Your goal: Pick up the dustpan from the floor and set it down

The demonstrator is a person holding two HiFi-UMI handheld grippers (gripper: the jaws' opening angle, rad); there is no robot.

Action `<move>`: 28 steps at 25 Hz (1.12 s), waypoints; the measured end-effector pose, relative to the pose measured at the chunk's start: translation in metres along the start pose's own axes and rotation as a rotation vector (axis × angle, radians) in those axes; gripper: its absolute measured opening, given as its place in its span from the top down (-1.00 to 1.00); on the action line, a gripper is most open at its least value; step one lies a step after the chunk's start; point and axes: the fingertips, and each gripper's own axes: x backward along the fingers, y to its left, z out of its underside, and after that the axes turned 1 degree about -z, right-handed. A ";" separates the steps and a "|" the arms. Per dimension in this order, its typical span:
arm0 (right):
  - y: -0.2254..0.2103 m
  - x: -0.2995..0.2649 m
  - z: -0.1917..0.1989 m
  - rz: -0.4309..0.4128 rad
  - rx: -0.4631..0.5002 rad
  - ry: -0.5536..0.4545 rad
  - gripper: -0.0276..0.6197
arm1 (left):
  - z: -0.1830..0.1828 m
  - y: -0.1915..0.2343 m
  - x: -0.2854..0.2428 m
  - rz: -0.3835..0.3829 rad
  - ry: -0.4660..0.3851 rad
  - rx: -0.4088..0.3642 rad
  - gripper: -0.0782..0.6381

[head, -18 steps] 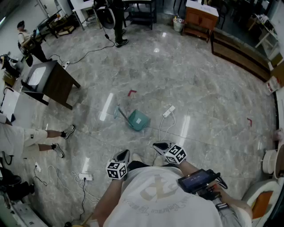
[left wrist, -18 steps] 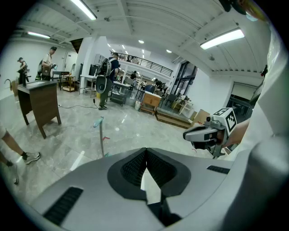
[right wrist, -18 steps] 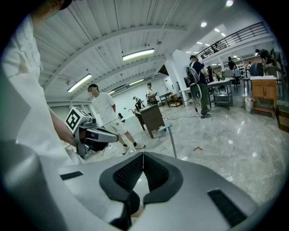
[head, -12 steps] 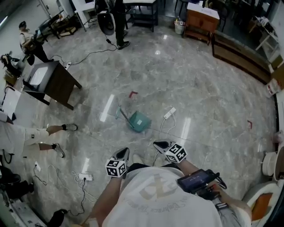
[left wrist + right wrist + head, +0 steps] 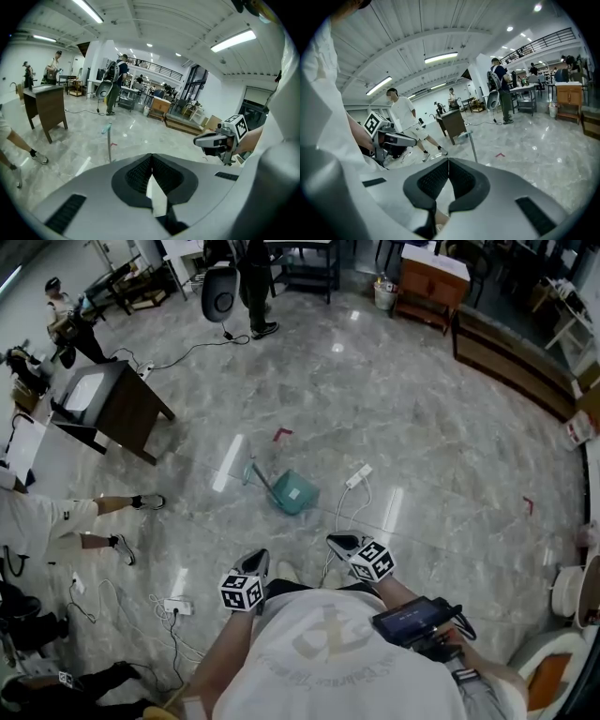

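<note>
The teal dustpan (image 5: 292, 491) lies on the marble floor, its long handle (image 5: 255, 474) slanting up-left. Both grippers hang near my body, well short of it. My left gripper (image 5: 255, 564) is shut and holds nothing; in the left gripper view its jaws (image 5: 151, 158) meet, and the dustpan handle (image 5: 109, 143) stands ahead on the left. My right gripper (image 5: 341, 544) is shut and empty too; in the right gripper view its jaws (image 5: 448, 161) touch, with the handle (image 5: 472, 146) just beyond them. The dustpan's scoop is hidden behind the jaws in both gripper views.
A white power strip (image 5: 357, 476) with its cable lies just right of the dustpan. A dark brown desk (image 5: 117, 409) stands at the left, and a person (image 5: 56, 521) walks below it. Red tape marks (image 5: 280, 434) lie beyond the dustpan. Another power strip (image 5: 176, 606) lies near my left side.
The person at the left has stepped along, and the view has shifted slightly. The dustpan lies where it was and both grippers hold their places.
</note>
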 end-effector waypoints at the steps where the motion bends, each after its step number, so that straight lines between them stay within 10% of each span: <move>1: -0.001 0.003 0.001 0.003 -0.007 -0.002 0.86 | -0.001 0.000 0.000 -0.004 -0.004 0.001 0.75; 28: -0.032 0.016 0.007 0.065 -0.080 -0.020 0.86 | -0.026 0.001 -0.008 -0.026 -0.010 -0.013 0.75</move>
